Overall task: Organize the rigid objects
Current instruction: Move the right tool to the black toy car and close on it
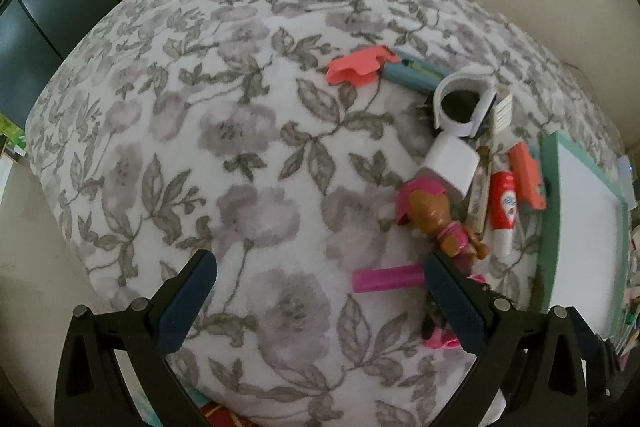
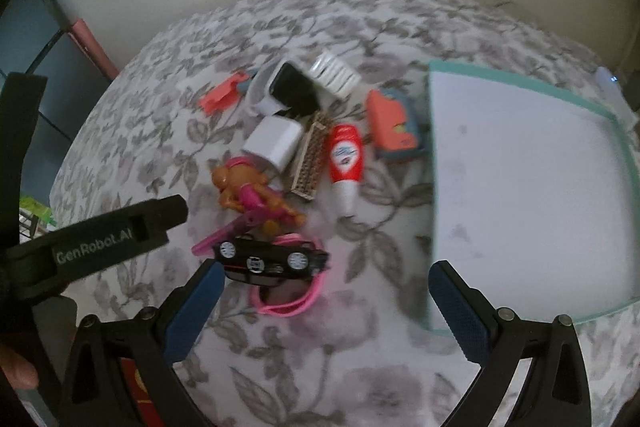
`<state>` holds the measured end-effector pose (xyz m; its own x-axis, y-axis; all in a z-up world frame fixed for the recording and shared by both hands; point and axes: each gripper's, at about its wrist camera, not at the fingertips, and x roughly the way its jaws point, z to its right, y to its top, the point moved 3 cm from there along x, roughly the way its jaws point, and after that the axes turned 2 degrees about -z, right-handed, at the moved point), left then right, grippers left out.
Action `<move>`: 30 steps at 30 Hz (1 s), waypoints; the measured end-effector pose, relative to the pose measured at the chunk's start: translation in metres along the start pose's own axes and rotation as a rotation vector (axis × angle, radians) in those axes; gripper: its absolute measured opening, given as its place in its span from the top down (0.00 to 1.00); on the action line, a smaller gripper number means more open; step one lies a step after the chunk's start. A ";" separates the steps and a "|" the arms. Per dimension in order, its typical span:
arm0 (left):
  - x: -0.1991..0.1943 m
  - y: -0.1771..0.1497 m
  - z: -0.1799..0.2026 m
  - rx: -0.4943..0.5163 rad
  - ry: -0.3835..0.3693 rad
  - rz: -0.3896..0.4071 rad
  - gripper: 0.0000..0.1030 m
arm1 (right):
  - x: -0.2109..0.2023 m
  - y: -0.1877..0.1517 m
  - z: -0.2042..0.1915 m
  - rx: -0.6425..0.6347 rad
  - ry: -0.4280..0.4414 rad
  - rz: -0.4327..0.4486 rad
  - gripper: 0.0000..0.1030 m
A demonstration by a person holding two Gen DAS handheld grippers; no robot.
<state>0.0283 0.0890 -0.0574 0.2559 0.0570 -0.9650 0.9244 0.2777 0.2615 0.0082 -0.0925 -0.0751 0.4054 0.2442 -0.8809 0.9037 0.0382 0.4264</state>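
Note:
A pile of small rigid objects lies on a floral blanket point(image 1: 248, 147). A brown and pink dog figure point(image 1: 436, 219) point(image 2: 248, 191), a white charger cube point(image 1: 450, 163) point(image 2: 274, 141), a red and white tube point(image 1: 505, 211) point(image 2: 346, 163), a black toy car point(image 2: 268, 261), a pink loop point(image 2: 288, 297) and coral clips point(image 1: 360, 67) point(image 2: 390, 121) are in it. A teal-rimmed white tray point(image 1: 548, 211) point(image 2: 520, 171) lies to the right. My left gripper point(image 1: 320, 307) is open and empty, left of the pile. My right gripper point(image 2: 326, 311) is open and empty, just before the car.
A white ring holder with a black inside point(image 1: 460, 103) point(image 2: 292, 91), a comb-like piece point(image 2: 336, 75) and a beige strip point(image 2: 310, 163) lie in the pile. A pink stick point(image 1: 386, 279) lies near my left gripper's right finger. The left gripper's body point(image 2: 100, 243) shows at left.

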 end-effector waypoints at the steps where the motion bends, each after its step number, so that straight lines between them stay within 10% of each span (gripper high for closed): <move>1: 0.001 0.000 -0.002 -0.004 0.002 -0.006 0.00 | 0.004 0.000 -0.001 0.003 0.004 -0.010 0.00; 18: 0.021 0.001 -0.022 -0.103 -0.020 -0.083 0.00 | 0.036 0.007 -0.019 0.010 0.038 -0.072 0.01; 30: 0.025 0.004 -0.009 -0.090 -0.075 -0.088 0.00 | 0.038 0.007 -0.027 -0.016 0.060 -0.086 0.24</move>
<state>0.0359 0.1004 -0.0802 0.1987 -0.0417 -0.9792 0.9158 0.3638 0.1703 0.0264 -0.0565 -0.0995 0.3167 0.2966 -0.9010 0.9325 0.0767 0.3530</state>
